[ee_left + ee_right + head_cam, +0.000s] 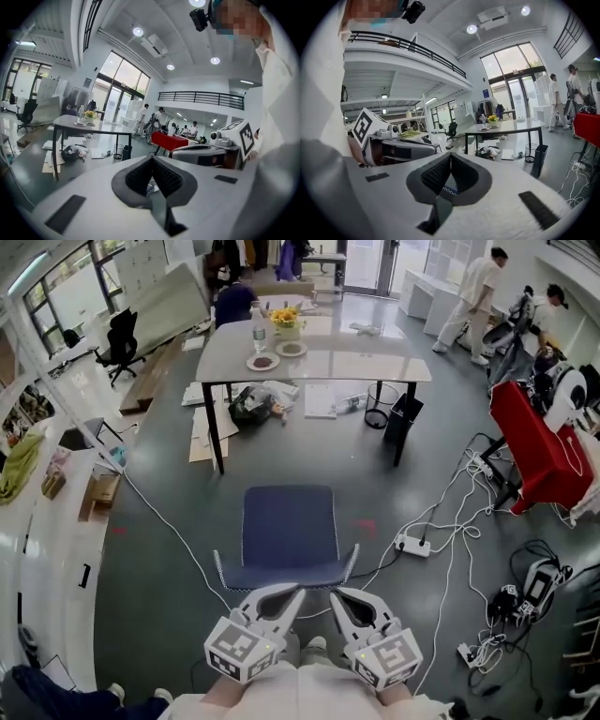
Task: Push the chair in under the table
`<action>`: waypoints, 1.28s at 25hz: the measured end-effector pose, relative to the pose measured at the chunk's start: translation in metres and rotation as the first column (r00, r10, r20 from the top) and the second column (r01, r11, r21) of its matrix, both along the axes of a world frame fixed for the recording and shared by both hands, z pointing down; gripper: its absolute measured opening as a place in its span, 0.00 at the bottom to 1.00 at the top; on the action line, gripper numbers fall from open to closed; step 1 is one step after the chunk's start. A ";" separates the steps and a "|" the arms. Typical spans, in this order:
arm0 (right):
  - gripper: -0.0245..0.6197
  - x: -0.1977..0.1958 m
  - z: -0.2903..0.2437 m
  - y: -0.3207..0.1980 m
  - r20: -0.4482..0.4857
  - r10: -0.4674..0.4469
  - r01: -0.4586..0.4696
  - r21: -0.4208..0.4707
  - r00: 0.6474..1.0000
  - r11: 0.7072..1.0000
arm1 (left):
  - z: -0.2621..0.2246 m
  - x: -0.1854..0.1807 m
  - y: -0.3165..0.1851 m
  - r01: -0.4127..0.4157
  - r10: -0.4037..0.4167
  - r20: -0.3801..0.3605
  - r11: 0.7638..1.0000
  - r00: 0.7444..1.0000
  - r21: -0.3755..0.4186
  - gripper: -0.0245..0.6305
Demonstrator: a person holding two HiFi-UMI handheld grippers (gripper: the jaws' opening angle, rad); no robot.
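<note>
Left gripper (292, 594), right gripper (337, 596): jaws together, empty, lower centre, just behind backrest. Blue chair (289, 532): centre frame, well apart from table (356, 360), upper centre. Likely light, rigid, slides readily; push backrest's top edge evenly.

Chair (289, 526): seat in blue cloth, matt, fine-textured, with a pale trim along the edge. Surface (375, 357): pale top, smooth and glossy, mirroring the window light. Its legs (217, 442) are black and matt, metal by the look. Floor (159, 615): grey, smooth, low sheen, shinier toward the windows. Left tongs (286, 596) and right tongs (345, 598): shells of light grey plastic, matt. Pads (166, 176) are dark, ribbed, rubbery-looking. Red cloth (534, 451): draped, soft, matt. Cardboard (202, 437) on the floor: brown, flat, dull.
</note>
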State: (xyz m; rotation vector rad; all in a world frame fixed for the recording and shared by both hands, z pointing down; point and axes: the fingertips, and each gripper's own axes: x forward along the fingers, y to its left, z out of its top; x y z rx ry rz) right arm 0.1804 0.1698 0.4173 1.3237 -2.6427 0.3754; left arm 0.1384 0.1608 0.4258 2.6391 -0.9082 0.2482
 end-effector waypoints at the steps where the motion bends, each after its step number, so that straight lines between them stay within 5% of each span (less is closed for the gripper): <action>1: 0.04 -0.005 0.002 -0.004 -0.003 -0.005 0.005 -0.006 1.000 1.000 | 0.003 -0.006 -0.001 0.006 -0.006 0.013 1.000 1.000 -0.004 0.06; 15: 0.04 -0.054 0.015 -0.044 -0.046 -0.022 0.020 -0.040 0.999 0.999 | 0.019 -0.057 -0.044 0.007 -0.006 0.016 0.999 1.000 -0.035 0.06; 25: 0.04 -0.075 0.023 -0.058 -0.053 0.010 -0.013 -0.050 0.999 0.999 | 0.029 -0.071 -0.054 -0.058 0.059 0.021 0.997 0.998 -0.043 0.06; 32: 0.04 -0.076 0.035 -0.048 -0.088 -0.027 0.021 -0.063 0.996 0.998 | 0.042 -0.070 -0.054 -0.029 0.030 0.016 0.997 0.999 -0.068 0.06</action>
